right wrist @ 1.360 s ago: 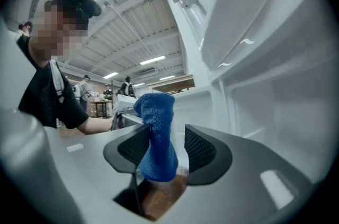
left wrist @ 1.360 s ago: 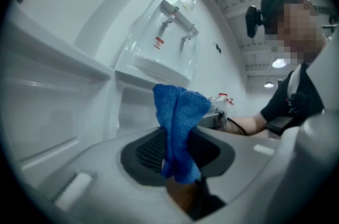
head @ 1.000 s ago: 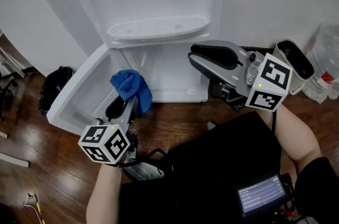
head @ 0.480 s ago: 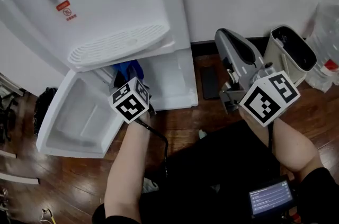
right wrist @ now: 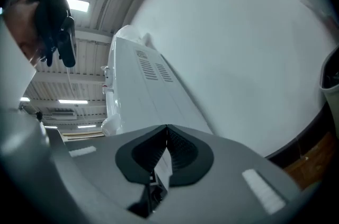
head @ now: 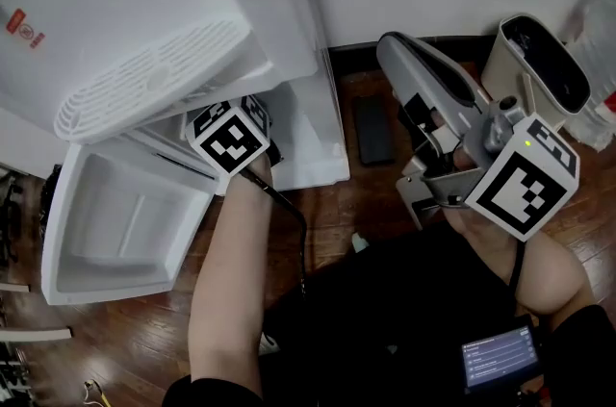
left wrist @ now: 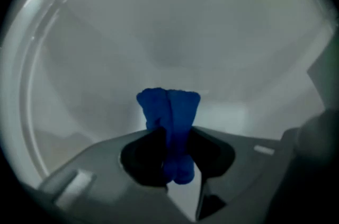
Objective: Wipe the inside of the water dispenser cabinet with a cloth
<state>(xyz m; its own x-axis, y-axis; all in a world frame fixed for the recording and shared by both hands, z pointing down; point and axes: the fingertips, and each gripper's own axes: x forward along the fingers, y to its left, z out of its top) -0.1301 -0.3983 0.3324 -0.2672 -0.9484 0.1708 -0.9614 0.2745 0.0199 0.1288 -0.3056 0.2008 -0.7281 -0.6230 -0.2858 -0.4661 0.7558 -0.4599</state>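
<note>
The white water dispenser point(head: 144, 20) fills the upper left of the head view, its cabinet door point(head: 115, 222) swung open to the lower left. My left arm reaches into the cabinet under the drip tray point(head: 144, 86); only its marker cube point(head: 229, 142) shows there. In the left gripper view, my left gripper point(left wrist: 169, 135) is shut on a bunched blue cloth point(left wrist: 169, 112), inside the dim grey cabinet. My right gripper point(head: 393, 49) is held out to the right of the dispenser, tilted upward; its jaws point(right wrist: 167, 130) are shut with nothing between them.
A white open-topped bin point(head: 534, 78) stands by the wall at right. A dark mat point(head: 371, 131) lies on the wood floor beside the dispenser. A cable point(head: 289, 222) trails from my left gripper. A small screen point(head: 496, 352) sits at the bottom right.
My left gripper has carried the blue cloth from in front of the open door into the cabinet, out of the head view. The right gripper has tipped upward. The view has swung right.
</note>
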